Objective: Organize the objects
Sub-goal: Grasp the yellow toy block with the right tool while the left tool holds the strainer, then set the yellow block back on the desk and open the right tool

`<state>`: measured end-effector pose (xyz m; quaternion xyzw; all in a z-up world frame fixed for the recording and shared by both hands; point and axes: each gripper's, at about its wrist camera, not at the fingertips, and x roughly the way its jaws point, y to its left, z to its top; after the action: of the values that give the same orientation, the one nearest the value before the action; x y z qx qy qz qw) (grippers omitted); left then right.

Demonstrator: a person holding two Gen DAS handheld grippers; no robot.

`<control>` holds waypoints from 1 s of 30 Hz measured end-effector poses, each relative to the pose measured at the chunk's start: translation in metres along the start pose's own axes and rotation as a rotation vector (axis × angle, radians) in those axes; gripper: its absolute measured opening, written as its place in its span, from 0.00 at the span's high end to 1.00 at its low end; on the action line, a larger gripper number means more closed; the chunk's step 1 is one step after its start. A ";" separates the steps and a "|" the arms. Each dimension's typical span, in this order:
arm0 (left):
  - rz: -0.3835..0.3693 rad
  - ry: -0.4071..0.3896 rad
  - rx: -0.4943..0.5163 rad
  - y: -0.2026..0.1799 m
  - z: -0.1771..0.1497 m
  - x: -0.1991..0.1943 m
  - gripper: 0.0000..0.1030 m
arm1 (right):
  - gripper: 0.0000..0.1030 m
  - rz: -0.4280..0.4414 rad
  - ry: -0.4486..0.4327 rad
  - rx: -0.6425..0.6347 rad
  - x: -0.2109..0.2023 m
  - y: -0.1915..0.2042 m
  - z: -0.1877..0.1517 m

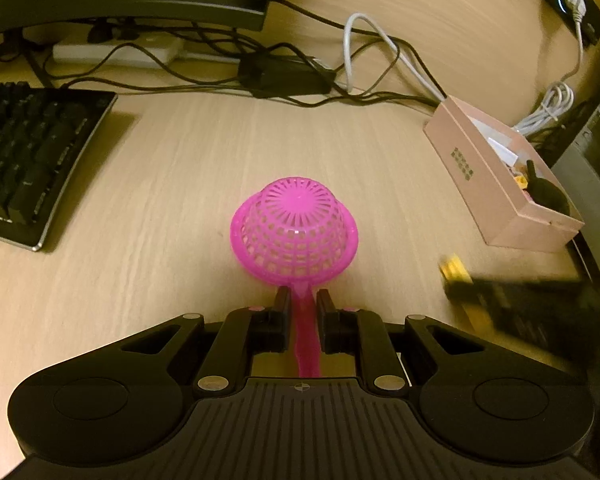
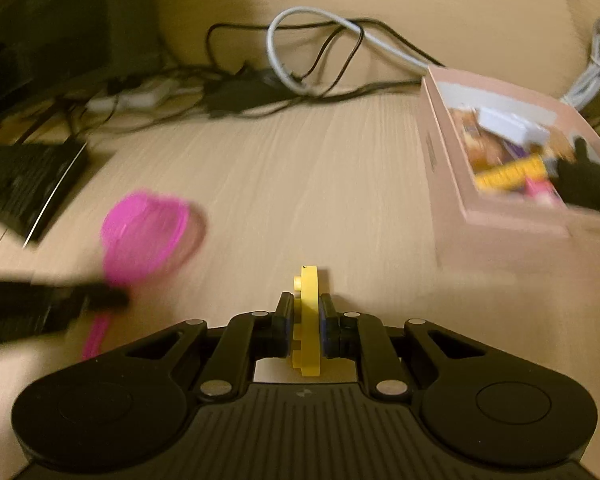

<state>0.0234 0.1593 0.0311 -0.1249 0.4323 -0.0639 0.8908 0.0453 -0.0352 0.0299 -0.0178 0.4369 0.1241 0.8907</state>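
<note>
Blurring smears most of the right wrist view, so the jumble inside the open pale pink cardboard box (image 2: 512, 216) reads only as patches of yellow, white, purple and black; the separate items cannot be told apart. Its right end is cut off by the frame edge. In the left wrist view that same box (image 1: 496, 188) is sharp but seen side-on, so its near wall hides nearly all its contents.

The left gripper (image 1: 303, 300) is clamped on the flat handle of a bright pink plastic lattice strainer (image 1: 294, 232), whose bowl points dome-up ahead of the fingers; how high it sits above the light wood-grain desk (image 1: 180, 168) is hard to judge. Only this view shows the lattice; from the right camera the strainer (image 2: 148, 236) is a pink smear with the left gripper (image 2: 112, 300) a dark streak across it.

The right gripper (image 2: 303, 308) is pinched shut on a flat yellow plastic building-brick plate with a stud (image 2: 306, 312), held on edge between the pads, above the desk and short of the box. From the left camera it appears as a blurred black shape low on the right (image 1: 460, 284), the yellow piece (image 1: 454, 268) just visible at its tip.

Both grippers point steeply downward. A black keyboard (image 1: 32, 160) and tangled cables (image 1: 284, 80) lie beyond.
</note>
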 end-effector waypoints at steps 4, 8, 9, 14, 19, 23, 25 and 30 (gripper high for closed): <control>-0.001 0.003 0.004 -0.012 -0.006 -0.001 0.84 | 0.88 0.004 0.015 -0.051 -0.025 -0.010 -0.029; -0.006 0.006 0.015 -0.027 -0.012 -0.001 0.84 | 0.86 -0.016 0.002 -0.073 -0.042 -0.024 -0.046; -0.007 0.005 0.018 -0.029 -0.013 0.000 0.84 | 0.83 -0.022 -0.003 -0.074 -0.045 -0.028 -0.049; 0.005 0.007 0.024 -0.042 -0.016 0.003 0.84 | 0.51 -0.079 -0.035 -0.039 -0.058 -0.056 -0.062; 0.020 -0.001 0.030 -0.048 -0.018 0.005 0.84 | 0.41 -0.159 -0.059 -0.047 -0.061 -0.075 -0.071; 0.018 0.001 0.021 -0.048 -0.018 0.005 0.84 | 0.37 -0.198 -0.066 -0.035 -0.065 -0.088 -0.074; 0.019 0.001 0.009 -0.047 -0.018 0.005 0.84 | 0.33 -0.217 -0.088 -0.050 -0.070 -0.090 -0.074; 0.033 0.000 0.025 -0.050 -0.020 0.004 0.84 | 0.20 -0.151 -0.125 -0.047 -0.083 -0.087 -0.073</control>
<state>0.0102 0.1074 0.0302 -0.1063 0.4333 -0.0546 0.8933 -0.0398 -0.1469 0.0431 -0.0636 0.3748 0.0679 0.9224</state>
